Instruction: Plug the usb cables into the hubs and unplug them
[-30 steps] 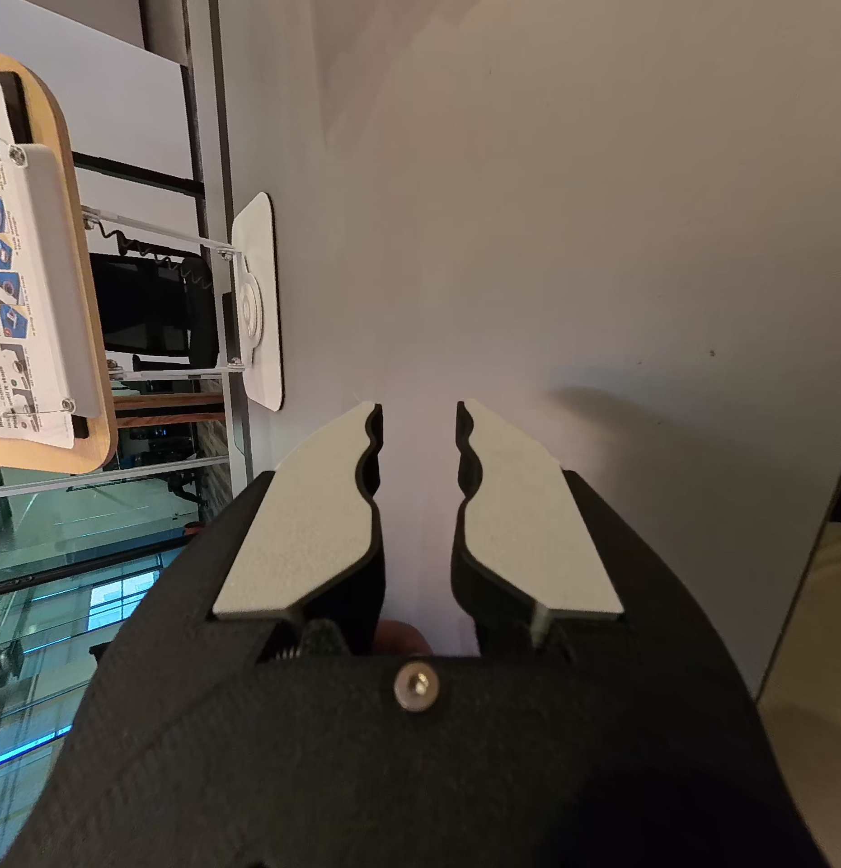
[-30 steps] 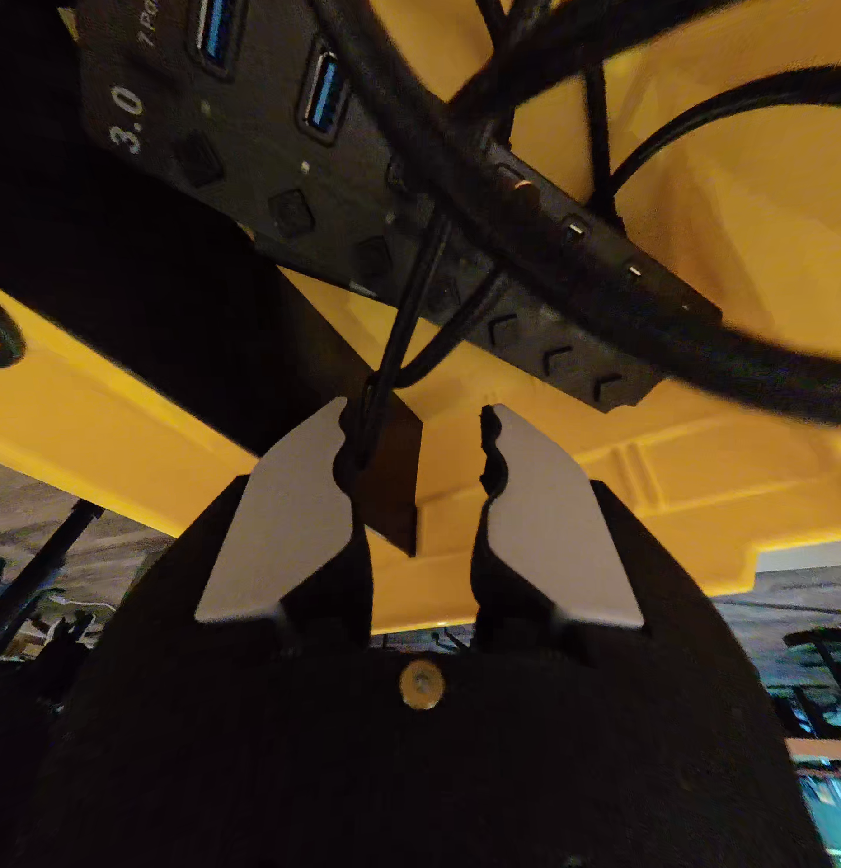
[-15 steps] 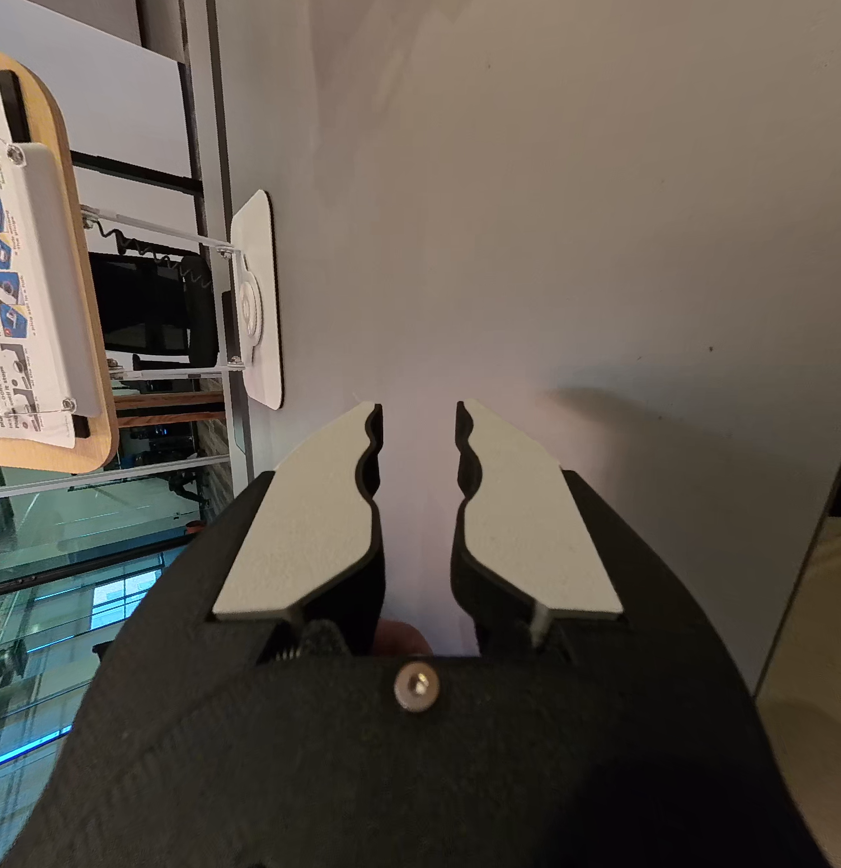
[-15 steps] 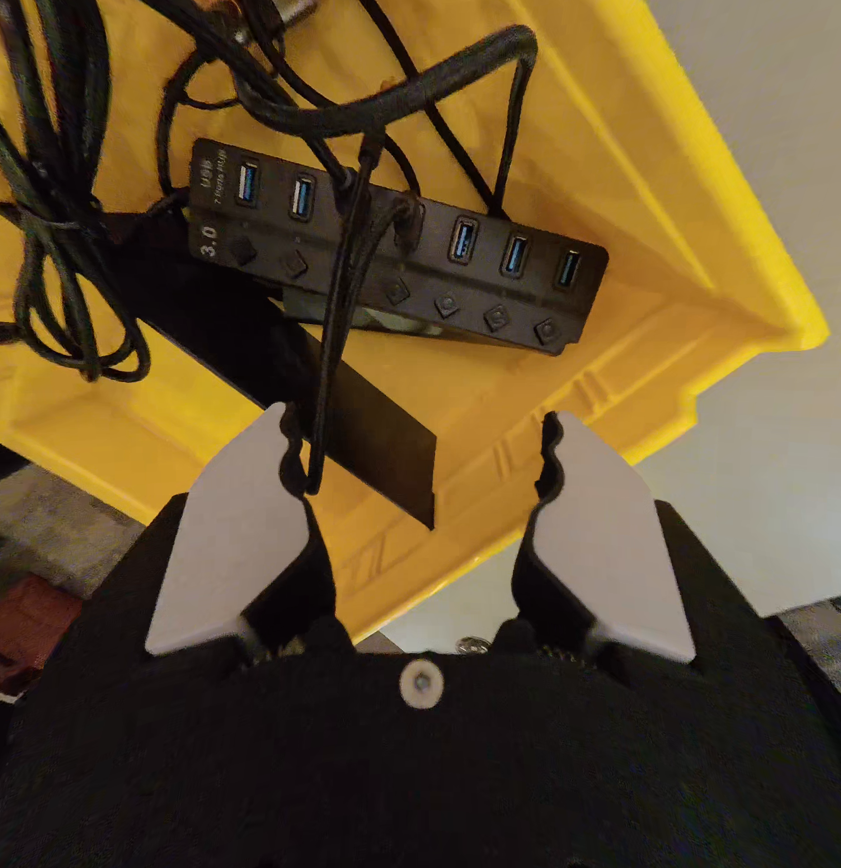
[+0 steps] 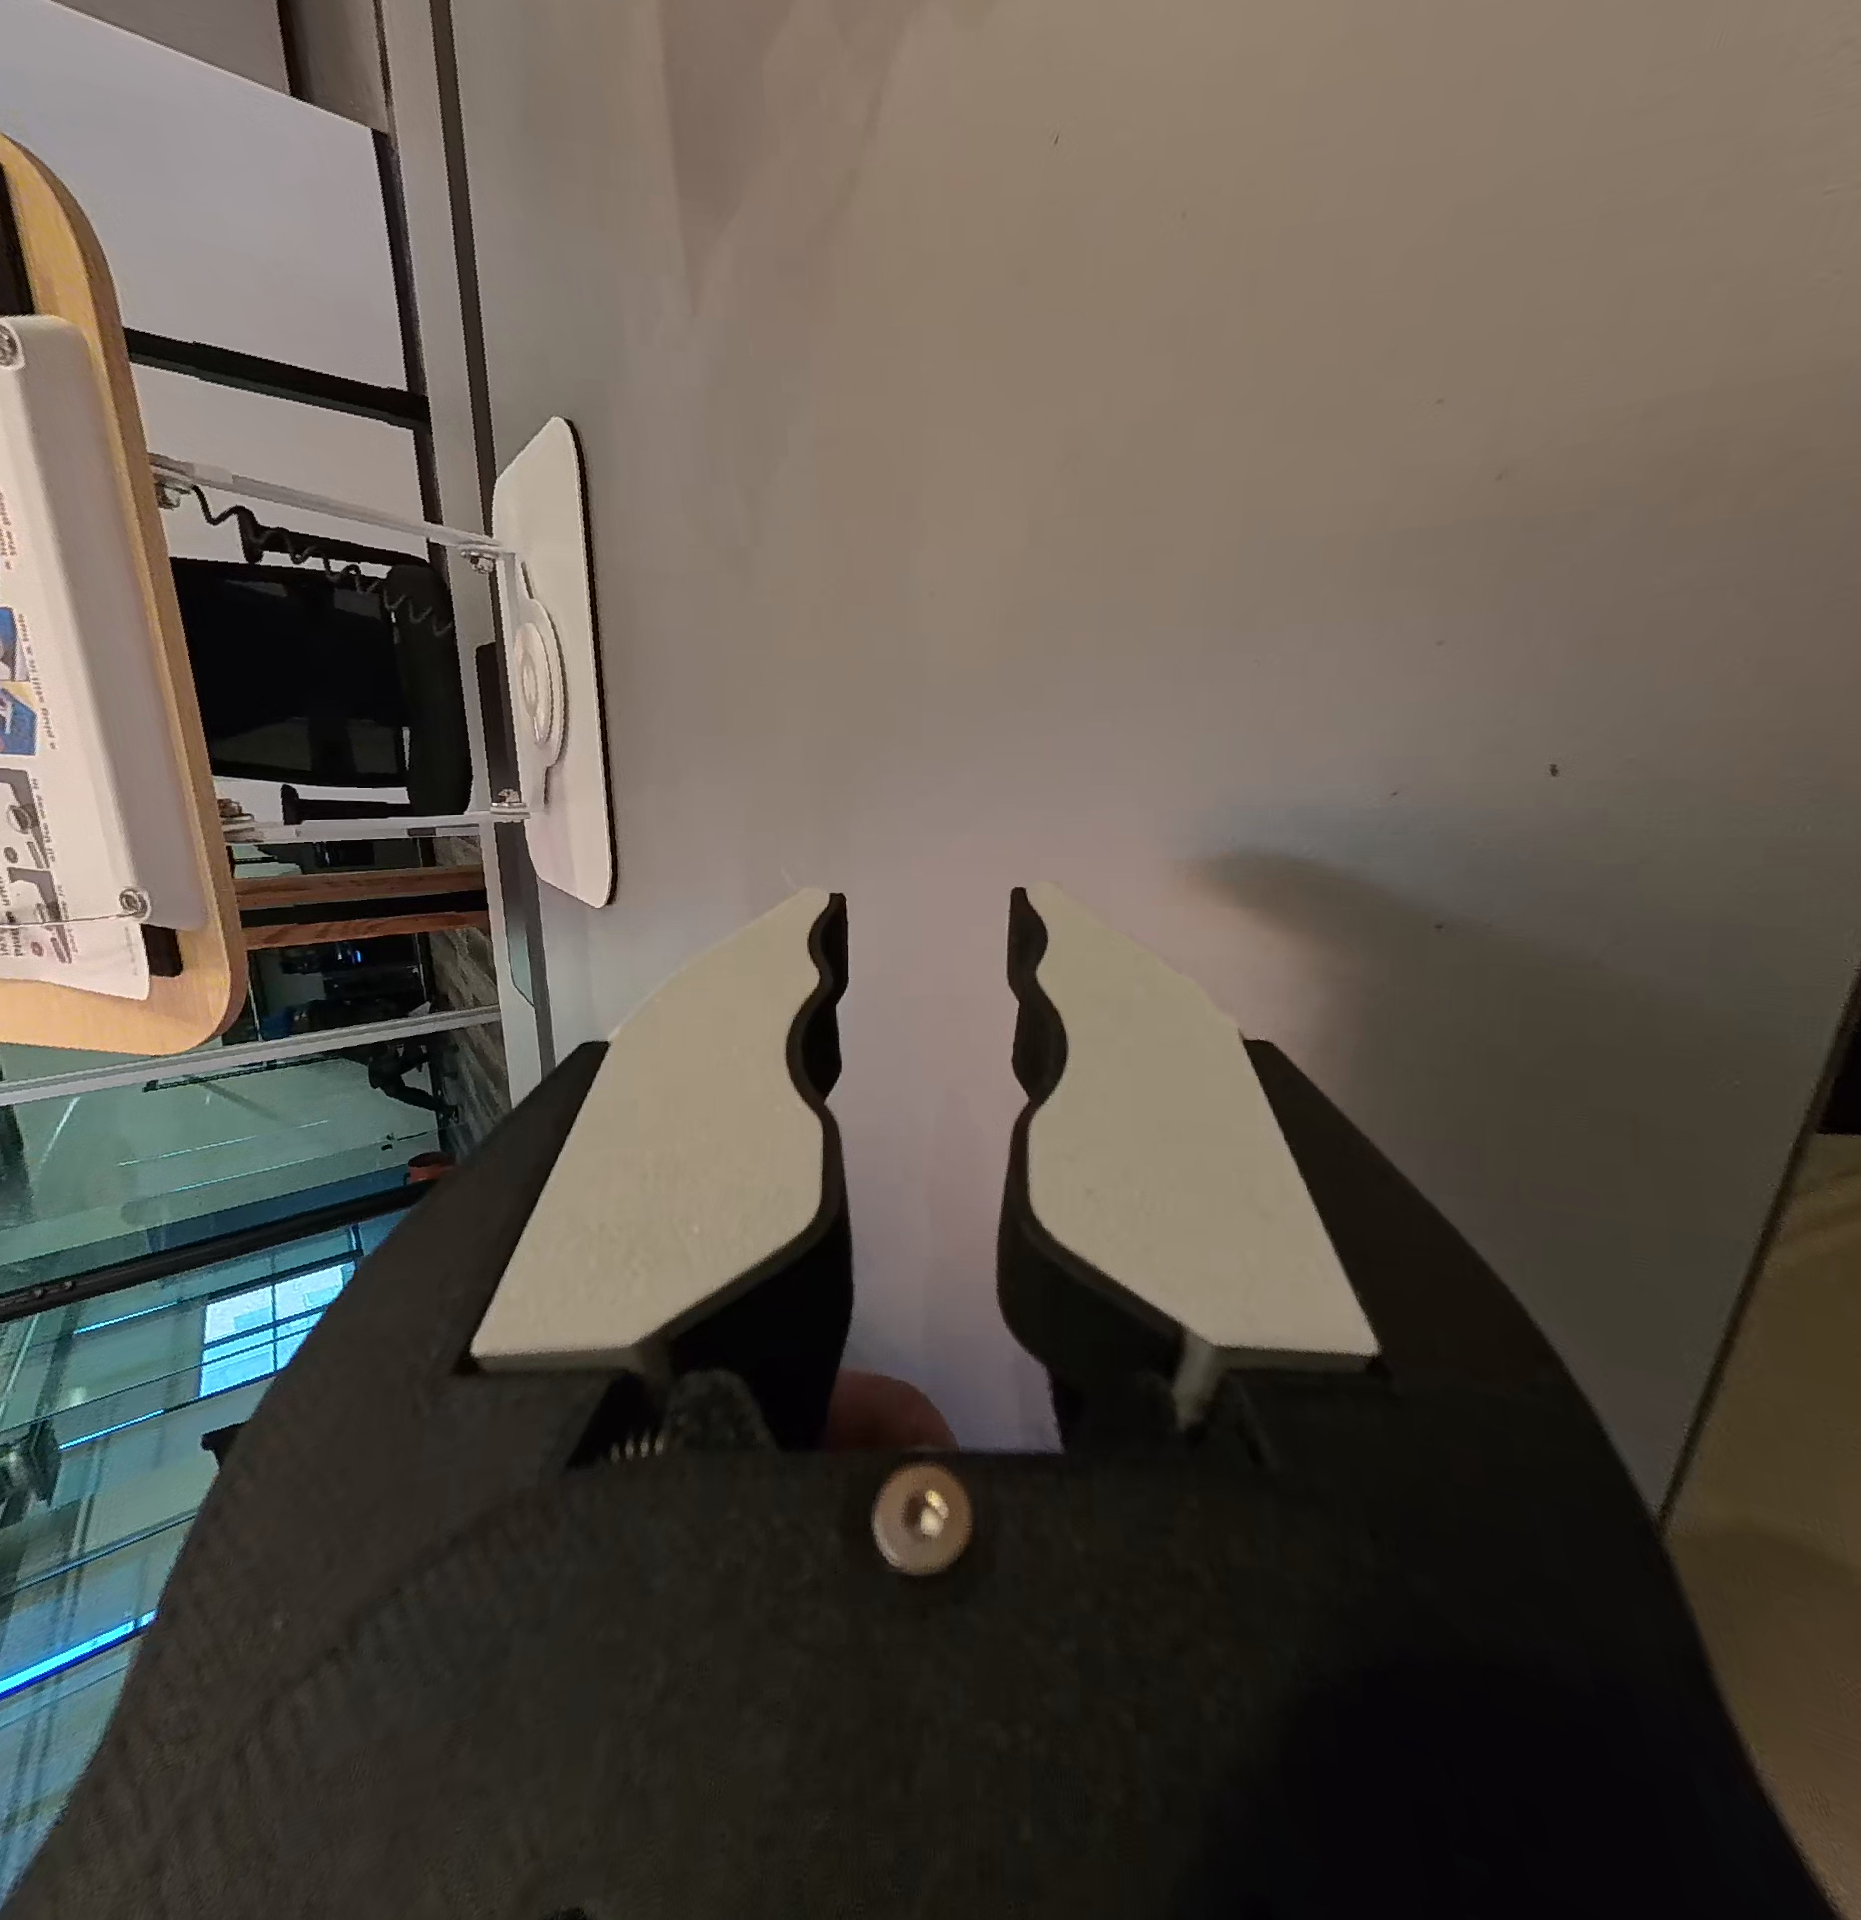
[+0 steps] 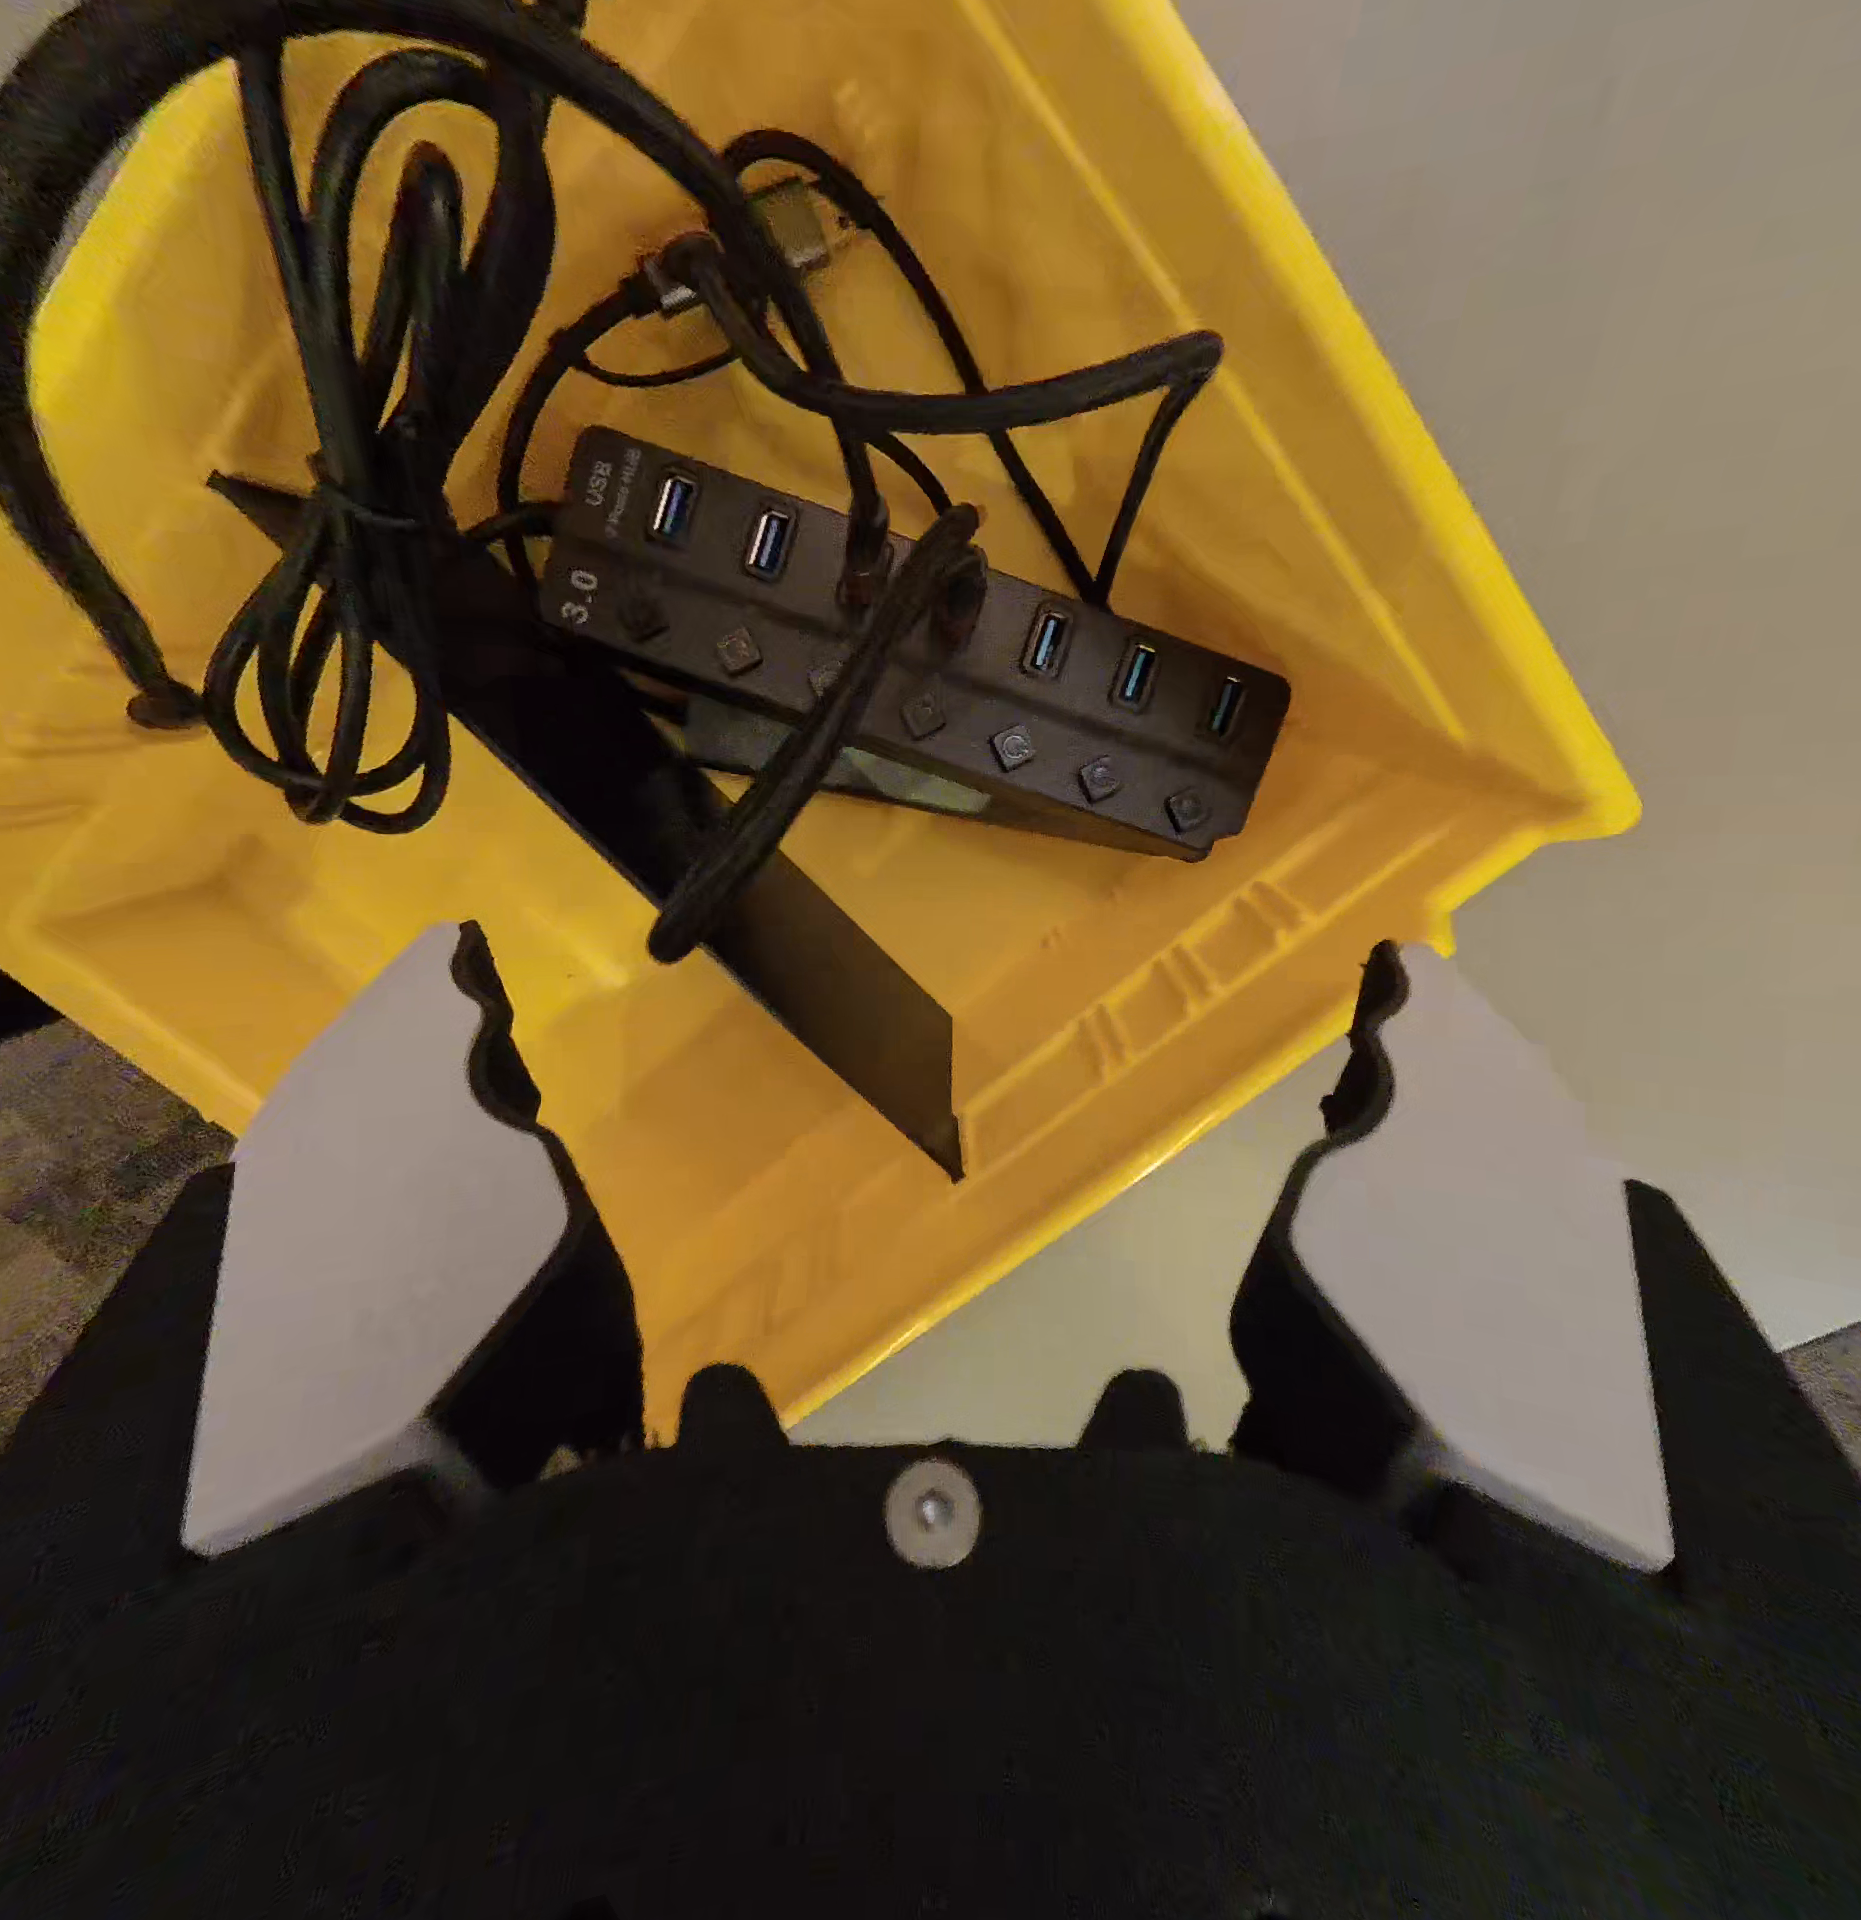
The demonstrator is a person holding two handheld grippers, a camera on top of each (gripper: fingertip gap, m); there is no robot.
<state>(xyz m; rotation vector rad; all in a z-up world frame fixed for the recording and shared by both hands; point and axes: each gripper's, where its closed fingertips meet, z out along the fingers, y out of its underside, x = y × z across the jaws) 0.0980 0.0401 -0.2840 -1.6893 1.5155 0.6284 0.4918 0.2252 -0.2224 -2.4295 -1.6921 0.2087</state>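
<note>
My right gripper hangs wide, empty, above the yellow bin w/ the hub + two cables plugged mid-row, left gripper narrow, idle over table; next, I reckon: unplug one.

Hub and cables in bin

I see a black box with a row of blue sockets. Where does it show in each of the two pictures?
Left wrist view: the USB hub is not in it; only the left gripper over a bare white table.
Right wrist view: the USB hub lies just above centre, inside the yellow bin, beyond the right gripper.
Shared landmark: the white table.
</note>
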